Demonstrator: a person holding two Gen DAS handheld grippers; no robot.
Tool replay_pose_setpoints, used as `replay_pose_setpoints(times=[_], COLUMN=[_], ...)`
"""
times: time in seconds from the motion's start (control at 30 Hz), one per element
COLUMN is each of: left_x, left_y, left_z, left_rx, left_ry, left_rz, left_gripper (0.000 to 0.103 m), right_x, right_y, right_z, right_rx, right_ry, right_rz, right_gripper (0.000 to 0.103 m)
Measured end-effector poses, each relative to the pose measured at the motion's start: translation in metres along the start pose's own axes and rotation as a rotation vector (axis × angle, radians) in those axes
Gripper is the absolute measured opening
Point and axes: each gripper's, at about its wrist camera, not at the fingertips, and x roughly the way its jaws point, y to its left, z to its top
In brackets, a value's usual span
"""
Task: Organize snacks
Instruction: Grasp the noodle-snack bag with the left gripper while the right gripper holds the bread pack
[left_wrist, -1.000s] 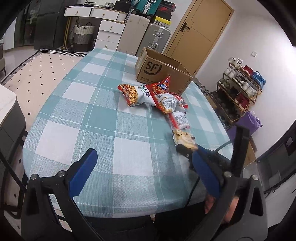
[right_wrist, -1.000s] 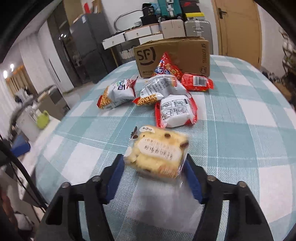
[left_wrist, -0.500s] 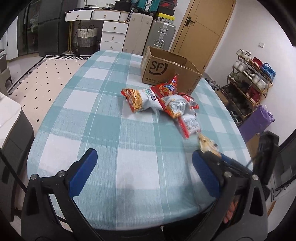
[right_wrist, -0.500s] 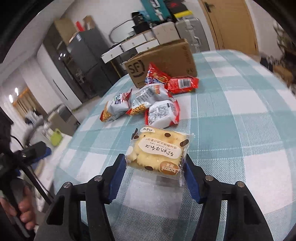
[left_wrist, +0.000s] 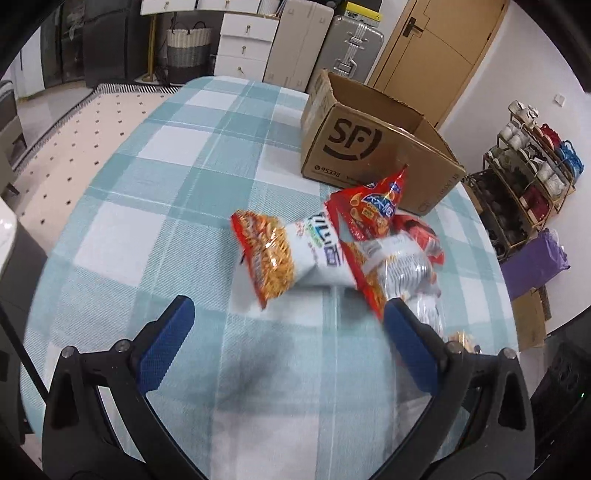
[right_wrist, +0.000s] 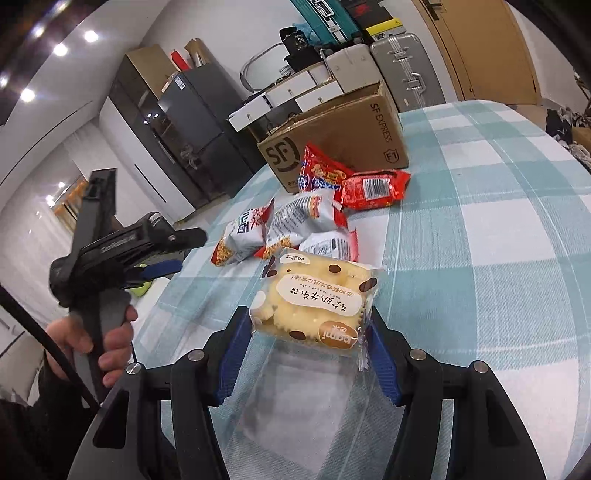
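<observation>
Right gripper (right_wrist: 306, 343) clamps a wrapped cake (right_wrist: 314, 299) by its sides, the pack held clear above the checked table (right_wrist: 498, 258). Left gripper (left_wrist: 288, 332) stands wide and empty, angled down at the near edge of the snack pile; from the right wrist view a hand (right_wrist: 99, 339) holds it out over the table's left edge. Beyond the cake lies the pile: a white noodle bag (left_wrist: 288, 251), a red chip bag (left_wrist: 373, 210) propped upright, a silver-backed pack (right_wrist: 306, 214) and a flat red pack (right_wrist: 373, 186). Farthest stands the open box (left_wrist: 373, 147), touching or just behind the pile.

Step in hand, as judged: carry the cake to the box. Keep the side grip firm, since the wrapper is slippery and soft. Lift over the upright chip bag and release only once inside the box walls. The left gripper should take the noodle bag across its narrow middle.

Against the earlier frames: the left gripper has moved in from the table's near end to just short of the pile, and the cake sits higher, tilted more to the box.
</observation>
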Motion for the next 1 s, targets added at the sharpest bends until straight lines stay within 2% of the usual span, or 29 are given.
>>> replay_pose_setpoints(times=[0.33,0.4,0.47,0.6,0.67,0.7,0.8,1.0], left_x=[0.062,0.075,0.081,0.082,0.081,0.081,0.073,0.064], left_y=[-0.001,0.002,0.008,0.012,0.015,0.015,0.008,-0.001], left_z=[0.041,0.045,0.046,0.049,0.047,0.047,0.044,0.038], left_rx=[-0.028,-0.041,-0.062,-0.076,-0.082,-0.082,-0.017,0.061], left_ry=[0.049,0.077,0.085,0.056,0.043,0.046,0.012,-0.004], left_rz=[0.024,0.017,-0.011,-0.037,-0.072,-0.109,-0.070,-0.036], left_gripper=[0.102,0.096,0.095,0.086,0.064,0.059,0.052,0.050], right_x=[0.007,0.010,0.015,0.023,0.026,0.028,0.033,0.034], right_y=[-0.007,-0.010,-0.011,-0.011,-0.012,-0.013,-0.016,-0.018], right_z=[0.035,0.040,0.044,0.047,0.047,0.047,0.046,0.046], right_rx=[-0.063,-0.057,-0.058,-0.076,-0.066,-0.060,-0.048,-0.035], right_ry=[-0.031,-0.025,-0.016,-0.011,-0.009,-0.008,0.001,0.001], right_rz=[0.014,0.017,0.027,0.045,0.061,0.065,0.069,0.065], right_gripper=[0.061,0.061,0.061,0.061,0.061,0.061,0.061,0.061])
